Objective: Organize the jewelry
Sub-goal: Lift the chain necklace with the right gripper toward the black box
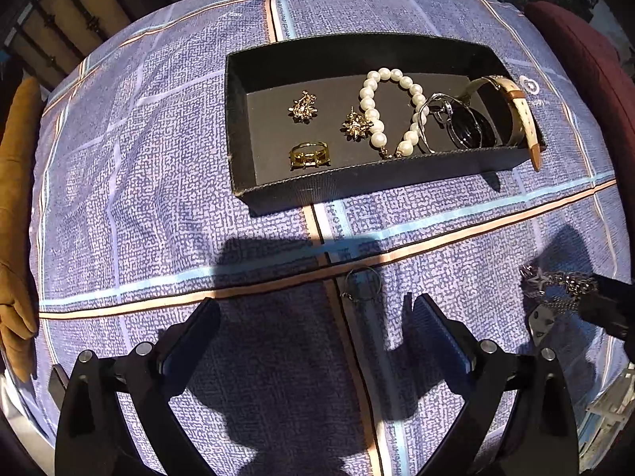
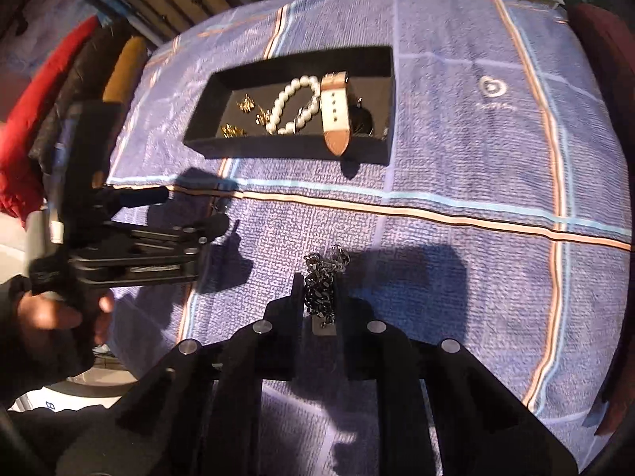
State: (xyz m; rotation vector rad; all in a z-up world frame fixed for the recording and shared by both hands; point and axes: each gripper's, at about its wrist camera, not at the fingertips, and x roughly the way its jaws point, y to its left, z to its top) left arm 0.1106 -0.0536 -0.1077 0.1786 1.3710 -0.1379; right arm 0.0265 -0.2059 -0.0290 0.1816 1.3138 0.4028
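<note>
Jewelry tray on a plaid-clothed worktop (image 1: 139, 198), grippers near.

A white heart logo (image 2: 493, 87) marks the cloth; the lettering under it is too blurred to read. The black tray (image 1: 242, 127) holds a watch strap (image 1: 520, 115), pearl bracelet (image 1: 381, 111), gold earrings and ring. The left gripper (image 1: 313, 313) stands spread over a thin hoop (image 1: 363, 282). The right gripper (image 2: 320, 297) pinches a dark chain (image 2: 321, 277), partly hidden by its fingers.

The right wrist view was smeared by motion, so the gold pieces (image 2: 238, 117) in the black tray (image 2: 278, 146) could not be told apart. The silver chain (image 2: 323, 277) ran down between the right tool's (image 2: 320, 297) fingers, its lower end hidden. In the left wrist view, the right tool was cut off by the picture's edge.
</note>
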